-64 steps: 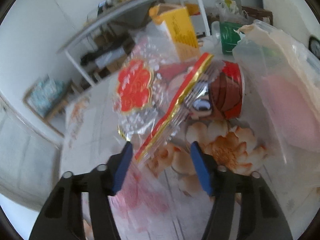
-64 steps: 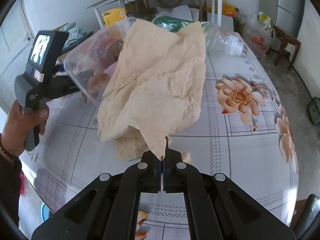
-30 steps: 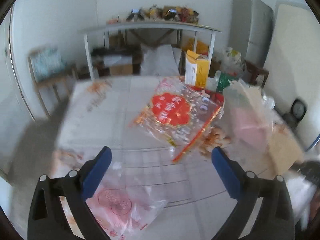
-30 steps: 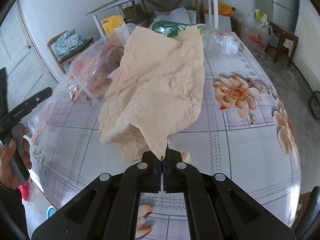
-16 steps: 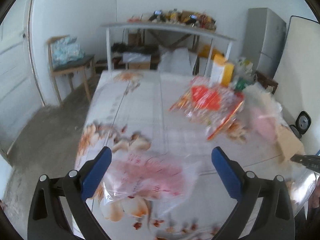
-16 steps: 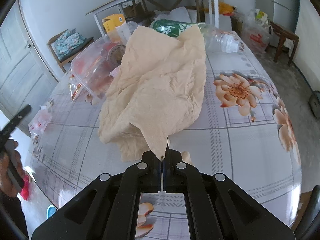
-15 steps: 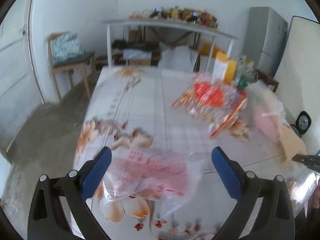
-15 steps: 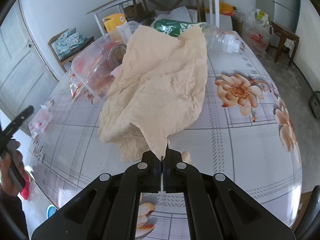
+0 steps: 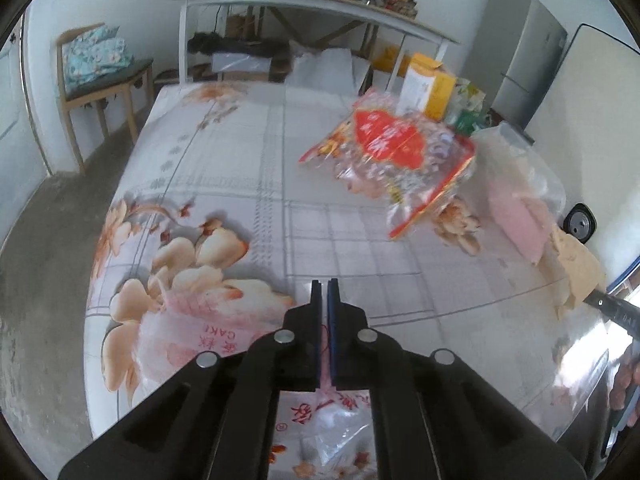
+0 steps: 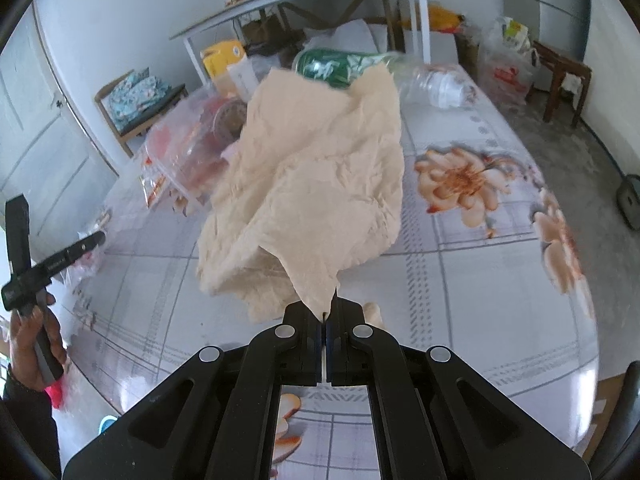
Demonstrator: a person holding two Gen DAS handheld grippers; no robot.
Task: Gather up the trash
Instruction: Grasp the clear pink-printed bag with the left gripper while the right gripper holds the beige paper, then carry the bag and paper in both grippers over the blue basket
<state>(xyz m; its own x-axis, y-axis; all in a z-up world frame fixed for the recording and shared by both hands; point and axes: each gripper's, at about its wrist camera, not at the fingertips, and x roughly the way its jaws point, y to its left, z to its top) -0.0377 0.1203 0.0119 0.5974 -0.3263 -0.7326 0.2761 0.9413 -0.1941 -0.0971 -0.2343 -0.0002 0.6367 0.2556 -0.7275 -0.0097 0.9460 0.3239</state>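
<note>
A pink and clear plastic bag [image 9: 208,332] with red lettering lies on the flowered tablecloth [image 9: 224,152] at its near edge. My left gripper [image 9: 324,292] sits right on top of it. Its jaws are closing to a hairline gap in which a sliver of pink film shows. In the right wrist view a hand [image 10: 36,344] holds that gripper at the far left. My right gripper [image 10: 323,320] is shut on the corner of a large crumpled tan paper [image 10: 312,184], which rises from the table. A red and clear snack wrapper [image 9: 392,148] lies further back.
A clear plastic tub [image 10: 188,152] and a green-labelled bottle [image 10: 336,64] lie behind the paper. A yellow box [image 9: 428,84] stands at the table's far end. Beyond are a wooden chair [image 9: 100,80], a white shelf table [image 9: 312,4] and a wooden stool [image 10: 564,80].
My left gripper's jaws went from wide open to shut, and it sank closer over the pink bag. The right gripper still holds the tan paper in the same spot.
</note>
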